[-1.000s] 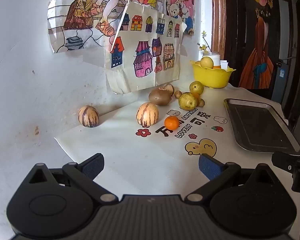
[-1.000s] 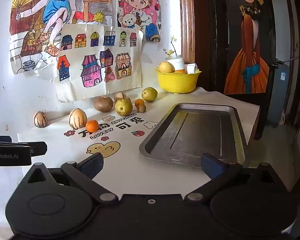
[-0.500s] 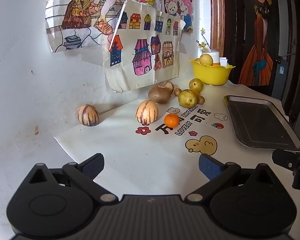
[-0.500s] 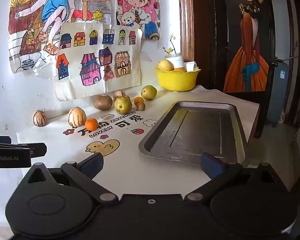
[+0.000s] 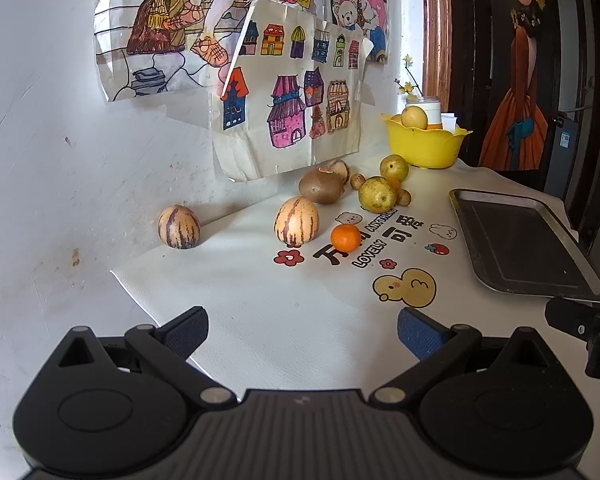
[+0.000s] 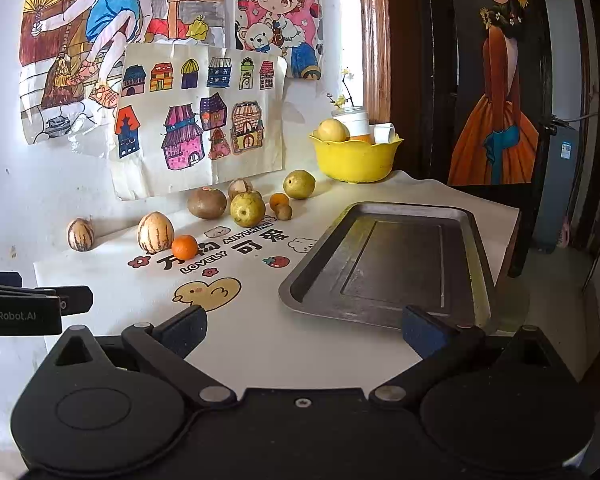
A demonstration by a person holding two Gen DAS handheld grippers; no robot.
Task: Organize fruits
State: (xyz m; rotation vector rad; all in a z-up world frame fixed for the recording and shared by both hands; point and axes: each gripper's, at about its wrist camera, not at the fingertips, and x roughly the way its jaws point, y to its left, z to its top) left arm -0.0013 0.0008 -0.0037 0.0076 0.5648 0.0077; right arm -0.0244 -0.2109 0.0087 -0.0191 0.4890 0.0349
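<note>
Both grippers empty, nothing picked yet. Left gripper (image 5: 302,326) jaws wide apart, hovering over bare mat. Right gripper (image 6: 304,326) likewise spread, near edge of metal tray (image 6: 396,308) just ahead and slightly right of it.

Fruit all ahead of left gripper, none in tray. Nearest: small orange (image 5: 345,237) dead ahead, touching or just beside striped melon (image 5: 297,221). Second striped melon (image 5: 179,227) ahead-left, well apart, against the wall. Further ahead, tight cluster: brown round fruit (image 5: 321,186), green pear (image 5: 377,195), second pear (image 5: 394,167), small brown bits between. Yellow bowl (image 5: 426,148) at far end, already holding fruit.

Likely step: approach for first pick, tray as probable target.

Suggest starting with small orange: closest, isolated on right side. Come in low, straddle at its widest point, keep left finger clear of the melon beside it. Close gently; round, will roll if nudged off-centre. Leave cluster for later, too crowded for clean finger entry.
</note>
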